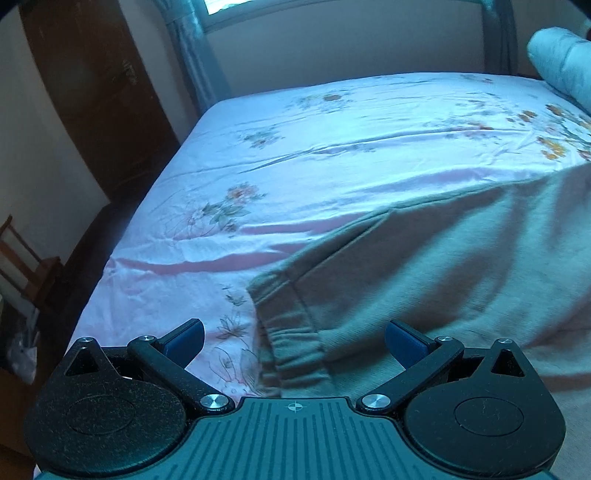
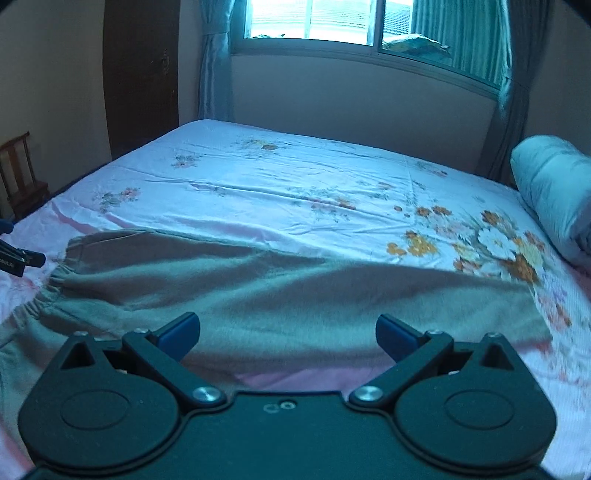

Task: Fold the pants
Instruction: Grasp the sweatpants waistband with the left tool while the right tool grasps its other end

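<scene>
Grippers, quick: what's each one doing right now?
Left gripper: open, holding nothing, over the sweatpants waistband.
Right gripper: open, empty.

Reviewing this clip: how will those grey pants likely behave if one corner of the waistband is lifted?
Probably floppy: the pants lie flat in soft folds. The gathered waistband looks stretchy and may bunch. The glossy bedsheet suggests they could slide when dragged.

Daylight came through a sliding window hung with grey-blue curtains. Below it ran a pale wall. A dark wooden wardrobe stood in the corner, a wooden chair nearby.
</scene>
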`<action>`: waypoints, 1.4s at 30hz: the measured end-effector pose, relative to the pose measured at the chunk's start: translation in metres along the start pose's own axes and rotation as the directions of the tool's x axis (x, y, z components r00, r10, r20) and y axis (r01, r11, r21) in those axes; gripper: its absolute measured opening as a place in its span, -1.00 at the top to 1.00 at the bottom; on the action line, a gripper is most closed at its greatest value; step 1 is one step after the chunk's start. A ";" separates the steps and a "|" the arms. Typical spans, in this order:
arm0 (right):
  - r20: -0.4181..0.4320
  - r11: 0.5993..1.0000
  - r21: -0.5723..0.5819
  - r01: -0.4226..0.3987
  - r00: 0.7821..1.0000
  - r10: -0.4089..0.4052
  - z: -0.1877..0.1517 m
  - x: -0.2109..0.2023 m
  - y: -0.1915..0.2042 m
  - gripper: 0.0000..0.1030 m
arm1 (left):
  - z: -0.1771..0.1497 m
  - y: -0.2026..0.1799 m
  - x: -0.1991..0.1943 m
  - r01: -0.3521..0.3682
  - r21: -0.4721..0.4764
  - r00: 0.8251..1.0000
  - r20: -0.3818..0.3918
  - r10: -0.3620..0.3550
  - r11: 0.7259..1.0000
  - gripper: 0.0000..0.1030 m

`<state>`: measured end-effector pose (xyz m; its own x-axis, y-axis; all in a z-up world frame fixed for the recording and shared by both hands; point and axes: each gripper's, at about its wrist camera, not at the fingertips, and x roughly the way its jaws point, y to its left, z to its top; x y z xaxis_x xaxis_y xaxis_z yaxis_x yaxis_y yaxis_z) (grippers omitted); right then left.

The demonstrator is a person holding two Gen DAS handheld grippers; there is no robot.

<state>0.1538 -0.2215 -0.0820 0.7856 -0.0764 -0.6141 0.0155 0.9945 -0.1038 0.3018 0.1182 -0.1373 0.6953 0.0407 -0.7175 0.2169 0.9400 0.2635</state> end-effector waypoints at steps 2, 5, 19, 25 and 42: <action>-0.002 1.000 -0.010 0.004 1.000 -0.004 0.005 0.010 0.003 -0.88 | 0.000 0.005 0.008 0.007 -0.026 1.000 0.001 -0.007 1.000 -1.00; -0.005 1.000 -0.005 -0.011 1.000 0.011 0.011 0.026 0.005 -0.87 | 0.002 0.008 0.021 0.009 -0.031 1.000 -0.007 -0.009 0.999 -1.00; -0.031 0.992 -0.107 -0.072 0.997 0.070 0.030 0.086 0.018 -0.84 | 0.023 0.008 0.074 0.030 0.086 0.999 -0.018 -0.028 0.996 -0.99; -0.028 0.979 -0.172 -0.113 0.994 0.109 0.039 0.110 0.015 -0.84 | 0.034 0.009 0.099 0.076 0.128 0.997 -0.042 -0.071 0.989 -0.95; -0.080 0.936 -0.310 -0.168 0.985 0.151 0.068 0.194 0.001 -0.83 | 0.037 -0.002 0.159 0.220 0.121 0.970 -0.132 -0.204 0.968 -0.03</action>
<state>0.3483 -0.2306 -0.1478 0.7269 0.0687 -0.6833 -0.3096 0.9209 -0.2368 0.4367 0.1103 -0.2280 0.5401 -0.1078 -0.8347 0.4458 0.8779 0.1750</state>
